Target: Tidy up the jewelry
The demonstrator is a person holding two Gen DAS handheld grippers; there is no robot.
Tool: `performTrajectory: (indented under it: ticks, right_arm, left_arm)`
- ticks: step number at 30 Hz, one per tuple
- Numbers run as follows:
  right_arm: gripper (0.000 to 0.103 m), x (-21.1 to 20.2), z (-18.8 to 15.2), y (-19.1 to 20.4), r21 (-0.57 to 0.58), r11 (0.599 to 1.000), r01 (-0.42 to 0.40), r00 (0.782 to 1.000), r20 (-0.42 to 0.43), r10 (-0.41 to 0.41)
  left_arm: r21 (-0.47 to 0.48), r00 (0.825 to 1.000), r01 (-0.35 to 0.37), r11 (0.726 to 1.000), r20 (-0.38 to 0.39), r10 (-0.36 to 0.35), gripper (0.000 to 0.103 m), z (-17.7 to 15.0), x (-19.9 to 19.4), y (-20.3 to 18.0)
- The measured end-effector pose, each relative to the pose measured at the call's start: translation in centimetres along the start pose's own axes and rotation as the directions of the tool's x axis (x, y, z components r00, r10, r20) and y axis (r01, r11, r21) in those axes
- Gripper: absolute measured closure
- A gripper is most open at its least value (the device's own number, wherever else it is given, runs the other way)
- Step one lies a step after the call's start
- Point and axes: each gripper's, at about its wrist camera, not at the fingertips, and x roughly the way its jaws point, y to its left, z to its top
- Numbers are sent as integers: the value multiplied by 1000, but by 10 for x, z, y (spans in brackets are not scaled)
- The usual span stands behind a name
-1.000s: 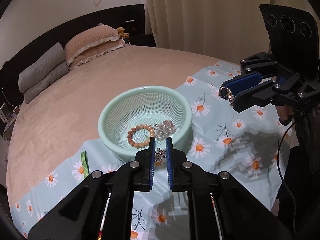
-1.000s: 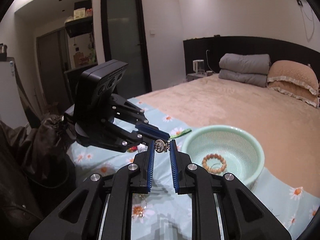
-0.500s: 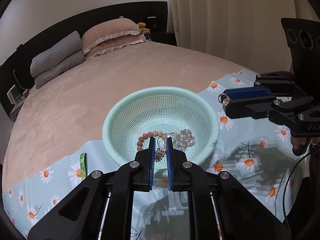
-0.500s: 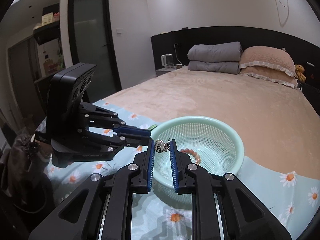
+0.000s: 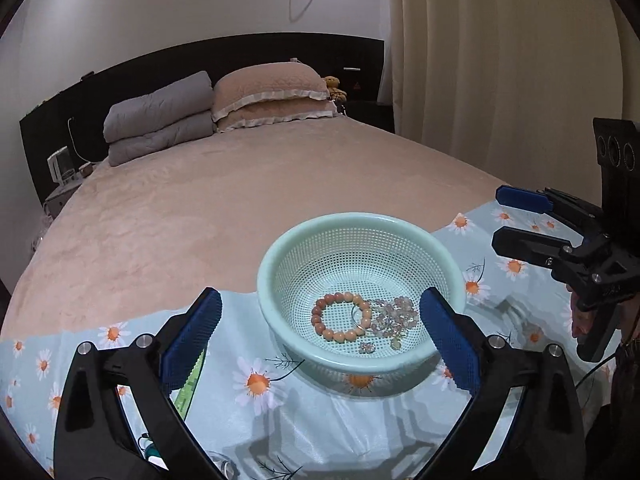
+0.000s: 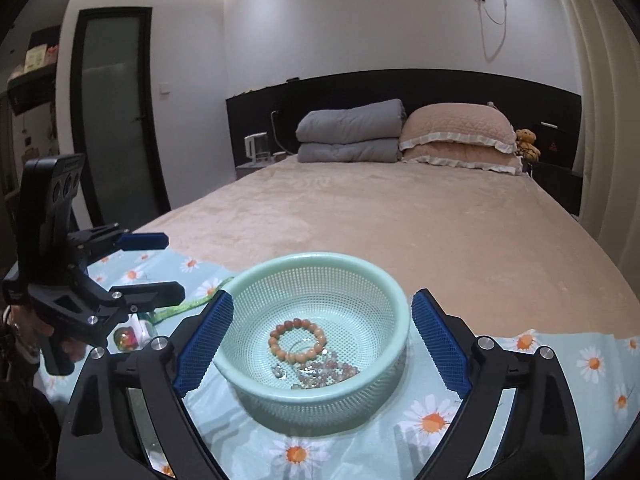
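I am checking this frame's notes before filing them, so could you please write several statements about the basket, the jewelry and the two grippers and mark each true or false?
1. The mint green basket stands on the daisy-print cloth. True.
2. The left gripper is clamped on a bracelet. False: its jaws have just been opening and stand wide with nothing between the pads.
3. The orange bead bracelet lies inside the basket. True.
4. The right gripper holds a small silver piece. False: its jaws have just been opening and are empty.
5. The basket is empty. False: the bead bracelet and a pale pink beaded strand lie in it.
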Motion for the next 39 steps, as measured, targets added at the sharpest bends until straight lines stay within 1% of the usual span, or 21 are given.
performTrajectory:
  ticks: [3, 6, 10, 12, 14, 17, 19, 21, 22, 24, 27, 29, 30, 32, 35, 37, 39]
  right_arm:
    - [16, -1, -2, -3, 1, 1000, 16, 1000, -3, -16]
    - [16, 3, -1, -3, -5, 1000, 16, 1000, -16, -16]
    - [16, 7, -3, 3, -32, 999, 3, 999, -48, -5]
    - [15, 7, -5, 9, -66, 998, 0, 999, -53, -4]
    - [13, 8, -7, 15, -105, 994, 3, 998, -63, -9]
    - [12, 11, -13, 20, -135, 991, -10, 995, -103, -4]
    - [12, 13, -16, 23, -140, 989, -38, 991, -131, 20]
    - [12, 13, -20, 27, -146, 986, -82, 985, -163, 57]
    - [12, 13, -23, 30, -152, 982, -110, 980, -181, 82]
    - [12, 13, -30, 36, -174, 971, -161, 969, -216, 122]
    - [12, 18, -46, 47, -211, 962, -171, 956, -271, 111]
    - [12, 24, -61, 56, -217, 955, -202, 935, -332, 123]
    - [12, 27, -69, 61, -226, 950, -217, 924, -360, 125]
    - [13, 28, -85, 73, -270, 937, -222, 912, -397, 102]
    - [13, 21, -108, 87, -325, 915, -238, 903, -421, 85]
    - [13, 10, -118, 95, -321, 902, -288, 892, -433, 130]
    - [14, -7, -129, 102, -319, 876, -361, 884, -418, 212]
  left_arm:
    - [1, 999, -21, 1000, -24, 21, 6, -2, 1, 3]
    - [29, 999, -32, 999, -33, 32, 6, -5, 0, 1]
    - [87, 997, -65, 994, -40, 68, 6, -11, -1, -3]
    - [134, 996, -58, 989, -53, 66, 6, -15, -3, -6]
    - [180, 996, -49, 982, -64, 62, 6, -20, -4, -7]
    - [220, 996, -30, 975, -79, 48, 6, -26, -7, -7]
    - [237, 995, -17, 971, -94, 41, 6, -29, -8, -8]
    - [251, 994, 5, 968, -107, 23, 6, -35, -9, -8]
    - [260, 992, 26, 965, -125, 7, 6, -38, -9, -8]
    - [277, 983, 83, 957, -182, -33, 6, -46, -8, -8]
    - [313, 967, 133, 941, -248, -54, 6, -63, -5, -11]
    - [340, 957, 153, 928, -285, -53, 6, -73, -3, -13]
    - [338, 950, 176, 925, -305, -69, 6, -78, -2, -14]
    - [318, 933, 243, 917, -336, -131, 6, -87, -4, -14]
    - [352, 932, 254, 901, -339, -130, 6, -99, -5, -19]
    - [374, 927, 285, 882, -343, -154, 6, -107, -8, -25]
    - [407, 921, 319, 856, -345, -179, 6, -115, -12, -32]
